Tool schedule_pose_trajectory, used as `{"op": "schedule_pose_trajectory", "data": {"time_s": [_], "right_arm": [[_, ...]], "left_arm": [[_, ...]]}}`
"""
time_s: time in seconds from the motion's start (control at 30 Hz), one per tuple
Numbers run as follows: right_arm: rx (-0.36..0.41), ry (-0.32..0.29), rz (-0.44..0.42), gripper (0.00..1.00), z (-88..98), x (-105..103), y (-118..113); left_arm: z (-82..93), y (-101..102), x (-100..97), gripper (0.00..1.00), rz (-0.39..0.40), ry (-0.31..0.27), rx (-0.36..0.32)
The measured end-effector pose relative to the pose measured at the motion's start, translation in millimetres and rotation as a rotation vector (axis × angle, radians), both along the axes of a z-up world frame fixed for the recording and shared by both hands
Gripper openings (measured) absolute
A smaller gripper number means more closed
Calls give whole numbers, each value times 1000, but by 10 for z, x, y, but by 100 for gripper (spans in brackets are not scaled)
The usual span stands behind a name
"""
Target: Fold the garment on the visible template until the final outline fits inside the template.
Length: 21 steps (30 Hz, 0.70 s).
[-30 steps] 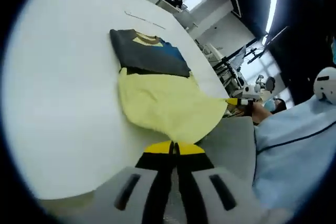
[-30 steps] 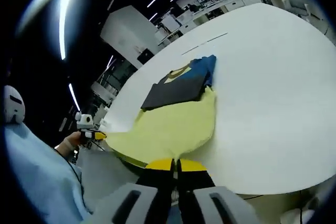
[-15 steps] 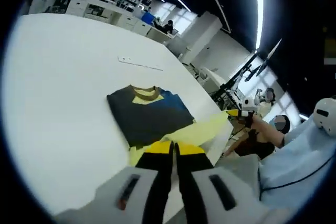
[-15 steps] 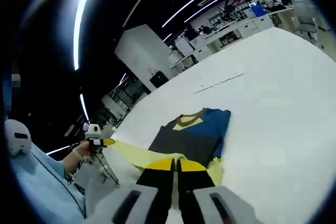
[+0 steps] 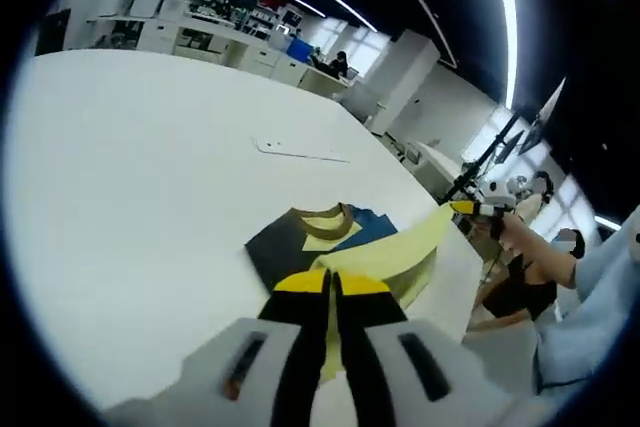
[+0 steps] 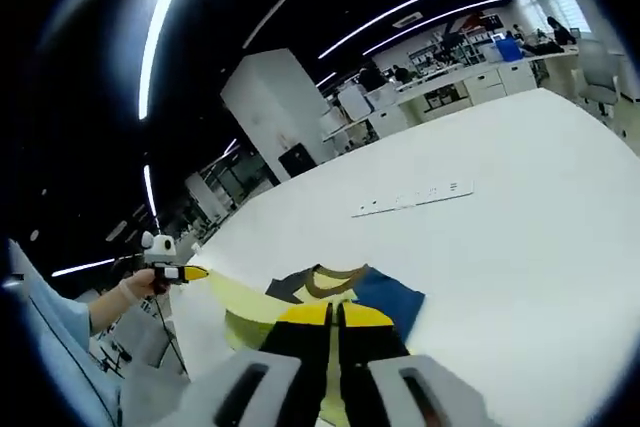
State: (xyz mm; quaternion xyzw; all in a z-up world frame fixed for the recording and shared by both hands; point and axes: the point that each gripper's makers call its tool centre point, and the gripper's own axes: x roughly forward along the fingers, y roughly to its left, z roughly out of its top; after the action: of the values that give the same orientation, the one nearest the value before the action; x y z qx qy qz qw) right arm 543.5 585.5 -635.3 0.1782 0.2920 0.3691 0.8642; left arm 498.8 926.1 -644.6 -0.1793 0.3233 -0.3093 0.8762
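Left gripper view: my two grippers, left gripper (image 5: 332, 282) and right gripper (image 6: 334, 314), jaws clamped on the yellow hem (image 5: 385, 259), have carried it (a second ago draped off the near table (image 5: 120, 197) edge) up over the dark folded garment (image 5: 275, 245), so this fold looks half done.

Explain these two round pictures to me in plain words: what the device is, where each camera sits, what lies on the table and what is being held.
There is no robot here. A person holds a hand-held two-jaw gripper in each hand, and a fisheye camera rides on each one, looking forward along its jaws. That is why both pictures are round.

In the left gripper view, the yellow-tipped left gripper rises from the bottom. The other one, held in a hand, comes in from the right. In the right gripper view, the right gripper rises from the bottom.

On the white table lies a garment with dark, blue and yellow parts and a brown collar. Both grippers are shut on its yellow hem, which they lift and carry over the dark part as a fold. Farther off lies a thin pale strip.
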Motion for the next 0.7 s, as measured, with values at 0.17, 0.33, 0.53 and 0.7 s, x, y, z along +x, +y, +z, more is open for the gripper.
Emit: {"op": "schedule_pose_trajectory", "data": {"time_s": [0.17, 0.33, 0.53, 0.7], "right_arm": [[-23, 9, -8, 0, -131, 103, -11], [-75, 22, 7, 0, -321, 107, -21], [-110, 65, 21, 0, -606, 55, -9], [-127, 89, 31, 0, -717, 10, -11]], "left_arm": [[-142, 11, 178, 0, 33, 7, 10], [-300, 43, 226, 0, 56, 33, 18], [-594, 68, 197, 0, 76, 88, 20], [-695, 78, 172, 0, 88, 123, -3]]}}
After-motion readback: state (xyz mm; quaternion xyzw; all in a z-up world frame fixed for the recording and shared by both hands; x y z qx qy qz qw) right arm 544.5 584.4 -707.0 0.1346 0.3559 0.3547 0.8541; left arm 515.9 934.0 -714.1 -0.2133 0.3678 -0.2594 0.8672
